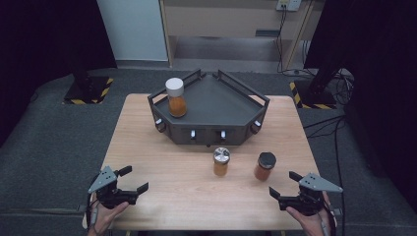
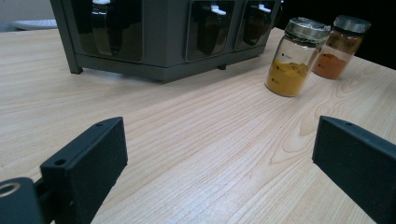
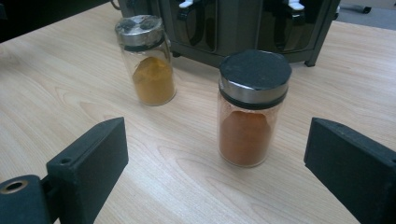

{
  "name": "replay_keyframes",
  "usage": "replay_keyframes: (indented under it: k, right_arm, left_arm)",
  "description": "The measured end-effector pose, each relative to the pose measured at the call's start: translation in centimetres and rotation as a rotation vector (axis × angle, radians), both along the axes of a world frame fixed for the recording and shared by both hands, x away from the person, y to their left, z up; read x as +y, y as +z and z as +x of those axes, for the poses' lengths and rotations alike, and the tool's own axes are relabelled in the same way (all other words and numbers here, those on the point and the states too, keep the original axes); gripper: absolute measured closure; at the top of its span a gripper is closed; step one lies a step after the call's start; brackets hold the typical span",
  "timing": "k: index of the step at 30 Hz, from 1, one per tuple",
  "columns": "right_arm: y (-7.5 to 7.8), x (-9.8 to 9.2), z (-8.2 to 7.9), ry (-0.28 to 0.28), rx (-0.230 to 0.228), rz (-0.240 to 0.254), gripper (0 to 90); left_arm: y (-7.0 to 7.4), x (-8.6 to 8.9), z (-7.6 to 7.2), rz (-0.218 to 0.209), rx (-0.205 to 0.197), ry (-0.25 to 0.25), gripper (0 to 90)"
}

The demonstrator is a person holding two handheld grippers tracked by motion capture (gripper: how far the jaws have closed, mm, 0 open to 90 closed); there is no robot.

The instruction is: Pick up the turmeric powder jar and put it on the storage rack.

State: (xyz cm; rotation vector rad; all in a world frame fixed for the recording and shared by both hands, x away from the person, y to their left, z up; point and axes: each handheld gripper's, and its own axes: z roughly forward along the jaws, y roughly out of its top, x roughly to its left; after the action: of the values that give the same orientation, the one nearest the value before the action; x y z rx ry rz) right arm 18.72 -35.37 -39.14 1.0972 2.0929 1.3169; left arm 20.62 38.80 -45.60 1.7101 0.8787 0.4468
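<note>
Fingers (image 3: 88,163) of the right gripper (image 1: 285,186) stand open toward the black-lidded jar (image 3: 250,109), apparently lined up to grasp; left gripper (image 1: 132,179) also open.

High view: fixed above the table's (image 1: 162,196) near edge, facing forward and down, far off. Left gripper view: low over the tabletop at 7 o'clock, facing 1 o'clock. Right gripper view: low at 5 o'clock, facing 11 o'clock, close to the black-lidded jar (image 3: 250,107). All three share the silver-lidded jar (image 2: 295,57) and rack (image 1: 211,105).
</note>
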Motion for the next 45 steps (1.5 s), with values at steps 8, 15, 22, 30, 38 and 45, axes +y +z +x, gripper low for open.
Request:
replay_keyframes:
  k: [8, 15, 22, 30, 38, 45]
  right_arm:
    - [1.0, 1.0, 1.0, 0.034, -0.001, -0.006, 7.1]
    - [1.8, 2.1, 2.0, 0.066, -0.007, -0.008, 7.4]
    - [2.2, 3.0, 3.0, 0.096, 0.0, -0.009, 7.6]
    - [2.5, 4.5, 4.6, 0.122, 0.014, -0.014, 7.7]
    - [2.9, 5.9, 6.0, 0.144, 0.019, -0.02, 8.1]
    - [2.8, 7.1, 7.1, 0.159, 0.034, -0.027, 8.3]
  left_arm:
    - [0.0, 0.0, 0.1, 0.001, 0.002, -0.004, 2.5]
    - [0.0, -0.1, 0.1, 0.004, 0.005, -0.006, 2.5]
    - [0.0, -0.1, 0.1, 0.006, 0.005, -0.005, 2.5]
    - [0.1, -0.1, 0.2, 0.011, 0.007, -0.01, 2.6]
    - [0.1, -0.2, 0.2, 0.014, 0.008, -0.011, 2.6]
    - [0.1, -0.2, 0.2, 0.014, 0.007, -0.012, 2.7]
